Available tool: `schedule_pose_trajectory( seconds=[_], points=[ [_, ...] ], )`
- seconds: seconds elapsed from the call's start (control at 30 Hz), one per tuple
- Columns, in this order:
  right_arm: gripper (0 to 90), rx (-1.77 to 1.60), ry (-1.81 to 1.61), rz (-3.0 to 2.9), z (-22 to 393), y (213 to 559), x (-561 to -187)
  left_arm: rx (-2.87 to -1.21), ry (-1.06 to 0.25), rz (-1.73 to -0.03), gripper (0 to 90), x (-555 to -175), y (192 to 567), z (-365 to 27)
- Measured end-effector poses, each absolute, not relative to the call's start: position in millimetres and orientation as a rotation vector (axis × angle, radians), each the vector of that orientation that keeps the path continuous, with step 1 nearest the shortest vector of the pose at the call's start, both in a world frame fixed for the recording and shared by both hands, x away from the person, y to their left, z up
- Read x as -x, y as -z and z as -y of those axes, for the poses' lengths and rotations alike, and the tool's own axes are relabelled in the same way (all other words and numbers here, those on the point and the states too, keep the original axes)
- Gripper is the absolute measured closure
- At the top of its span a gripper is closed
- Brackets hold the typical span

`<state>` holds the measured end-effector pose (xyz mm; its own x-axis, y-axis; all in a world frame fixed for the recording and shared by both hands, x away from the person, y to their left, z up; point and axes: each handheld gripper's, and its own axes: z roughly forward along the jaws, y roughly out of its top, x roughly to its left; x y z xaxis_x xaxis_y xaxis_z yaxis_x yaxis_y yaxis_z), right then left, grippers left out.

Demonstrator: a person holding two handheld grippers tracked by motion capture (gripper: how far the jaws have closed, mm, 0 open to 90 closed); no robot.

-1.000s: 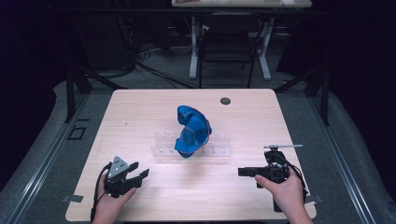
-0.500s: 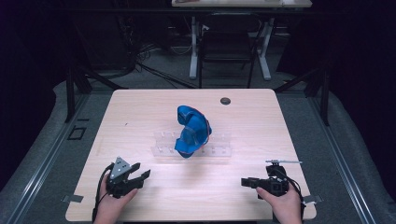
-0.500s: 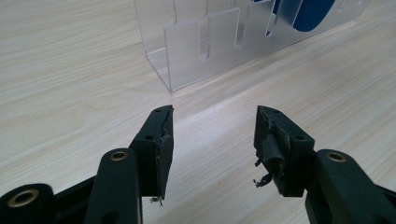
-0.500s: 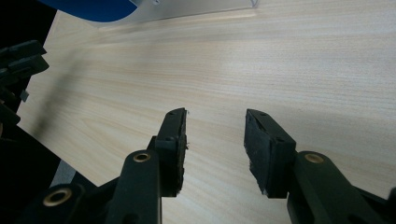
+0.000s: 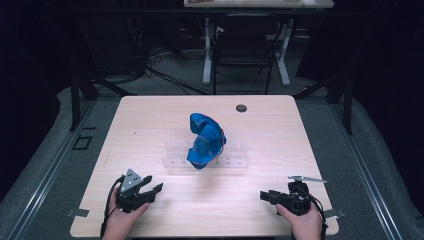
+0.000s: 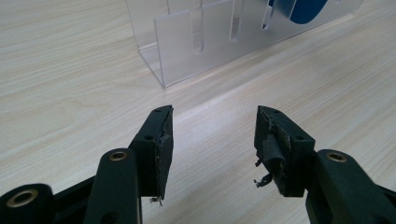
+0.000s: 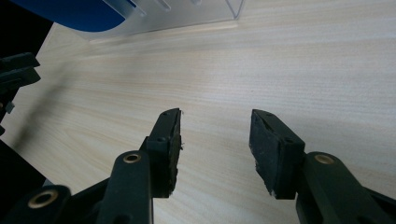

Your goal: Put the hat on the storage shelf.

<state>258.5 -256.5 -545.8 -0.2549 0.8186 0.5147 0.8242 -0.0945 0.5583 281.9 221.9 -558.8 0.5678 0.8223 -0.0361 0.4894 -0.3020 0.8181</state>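
A clear acrylic rack [image 5: 235, 161] stands at the middle of the wooden table [image 5: 150, 120]. Blue curved dishes [image 5: 205, 140] lean in it. My left gripper [image 5: 152, 184] rests near the front left, open, its jaws empty and aimed at the rack's end [image 6: 187, 42], where a blue dish [image 6: 303, 9] peeks in. My right gripper [image 5: 263, 195] sits low by the front right edge, pointing left. Its jaws have just been opening and stand wide with nothing between them [image 7: 215, 114]. Ahead of it are the blue dish [image 7: 79, 11] and the left gripper [image 7: 16, 70].
A small dark round disc [image 5: 241, 107] lies near the table's far edge. Beyond the table stand a chair [image 5: 240, 50] and white desk legs [image 5: 207, 55], with cables on the grey floor. Bare wood lies between the two grippers.
The right hand has dropped toward the front edge of the table, and its jaws have spread wider. The left hand and the rack have not moved.
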Motion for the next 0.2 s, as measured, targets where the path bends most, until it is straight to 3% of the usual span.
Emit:
schedule_pose_trajectory(
  seconds=[0.2],
  points=[
    [50.5, 1.876, 1.36, 2.117, 260.1, 546.6, -257.8, -1.943, -0.475, -1.021, 47.8, -286.0, 555.1, -204.9]
  ],
)
